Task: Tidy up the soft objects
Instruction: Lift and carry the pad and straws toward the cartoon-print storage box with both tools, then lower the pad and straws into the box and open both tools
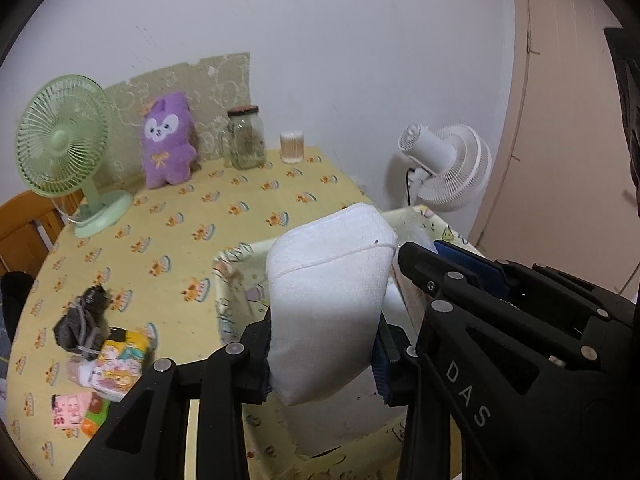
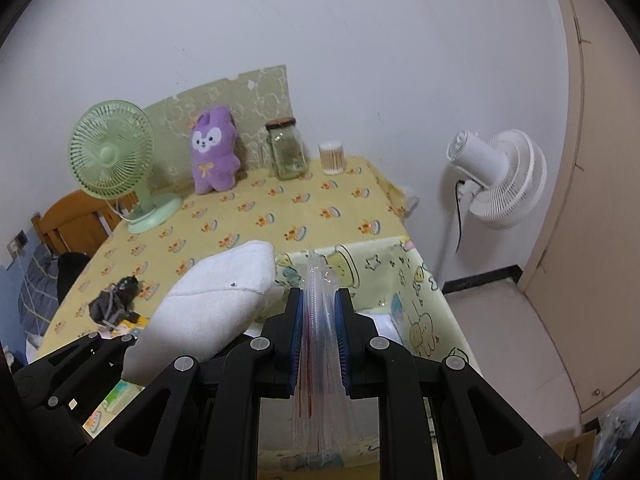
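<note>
While left tongs (image 1: 324, 344) pinch folded towel (image 1: 328, 304) mid-body, it hangs over bag (image 1: 230, 276) at counter (image 1: 256, 196) 4 o'clock. Right tongs (image 2: 318, 340) pressed on clear bag lip (image 2: 318, 320). Towel light, soft, squashy; lip thin, likely slippery.

Black tool (image 2: 319, 344), blue pads, silver rivets, "DAS".

- Soft, even indoor light, nothing harsh, only faint shadows on the plain white wall (image 2: 360, 40).
- Heavy fisheye bending, black corner vignette, slight blur toward the edges.
</note>
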